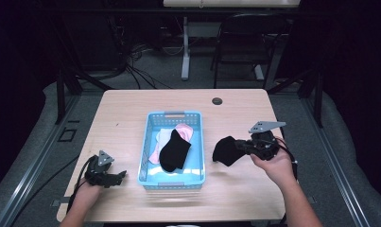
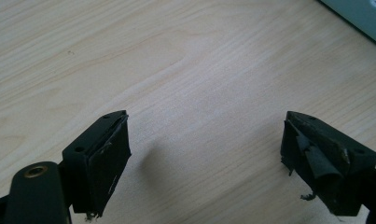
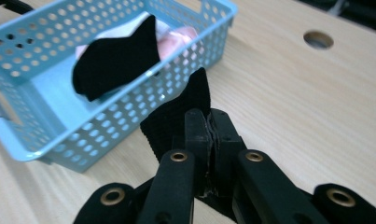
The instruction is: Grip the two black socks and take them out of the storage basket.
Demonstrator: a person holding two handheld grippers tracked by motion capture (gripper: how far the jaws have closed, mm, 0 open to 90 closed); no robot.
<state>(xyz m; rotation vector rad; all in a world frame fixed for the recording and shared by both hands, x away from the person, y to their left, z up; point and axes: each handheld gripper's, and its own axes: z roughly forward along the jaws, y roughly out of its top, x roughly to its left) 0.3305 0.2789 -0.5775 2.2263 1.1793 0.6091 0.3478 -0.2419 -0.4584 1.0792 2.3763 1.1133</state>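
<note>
The surface (image 1: pixel 131 113) is a pale wood top with a round cable hole (image 1: pixel 217 101) near its far edge. At its centre stands a light blue perforated basket (image 1: pixel 150 142), upright, holding a black sock (image 1: pixel 175 150) laid over a pink sock (image 1: pixel 184 130) and a white one (image 1: pixel 163 135).

To the right of the basket, apart from its wall, the right gripper (image 1: pixel 245 145) holds a second black sock (image 1: pixel 226 150). In the right gripper view its fingers (image 3: pixel 197 135) are pressed together on the fabric's edge, with the rest of the sock (image 3: pixel 176 121) hanging loose beyond them toward the basket (image 3: pixel 111 126).

The left gripper (image 1: pixel 118 177) rests low at the near left of the surface, beside the basket and not touching it. Its fingers (image 2: pixel 106 158) stand wide with nothing between them, bare wood showing below.

Assessment: the held sock is light, soft and limp; it will fold and swing under its own weight and offers no stiff edge. A pinch across doubled fabric near the cuff should hold best; a single thin layer may slip free.
</note>
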